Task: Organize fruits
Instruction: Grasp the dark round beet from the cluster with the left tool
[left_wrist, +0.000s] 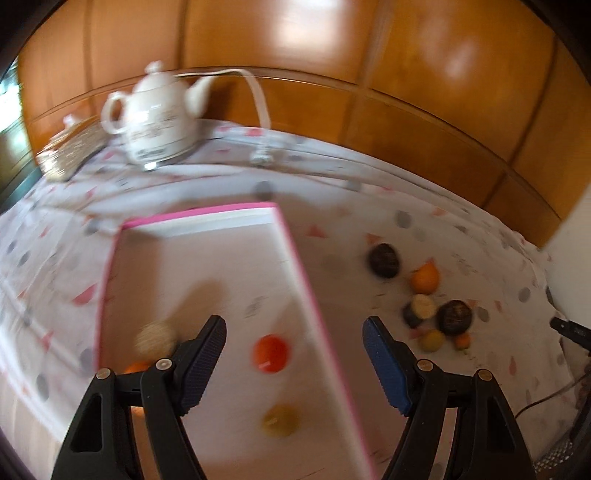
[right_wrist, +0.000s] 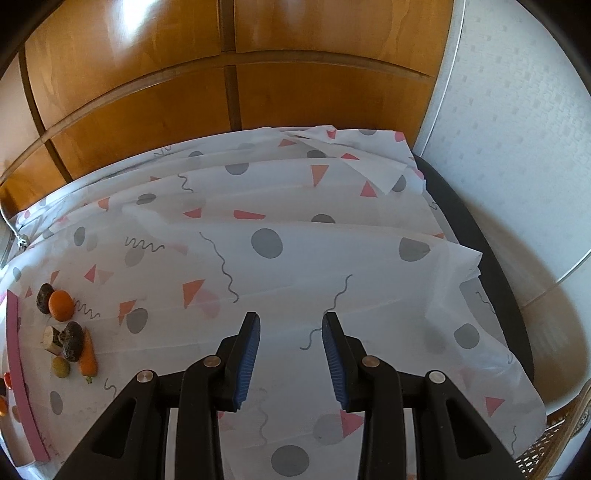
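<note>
the fruits (left_wrist: 436, 310) lie in a small heap on the desk (right_wrist: 295, 258), just beside the pink tray (left_wrist: 207, 266), where some pieces (left_wrist: 271, 352) already rest. they look small, light, round and likely to roll, so take one across its middle. the left claw (left_wrist: 295, 354) hangs wide apart and empty over the tray edge. the right claw (right_wrist: 291, 360) is partly apart, holding nothing.

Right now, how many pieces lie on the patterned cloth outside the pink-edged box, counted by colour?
Dark brown round pieces: 2
Orange round fruit and orange carrot: 2
Cream-faced cut piece: 1
Olive-yellow round piece: 1
Total: 6
</note>
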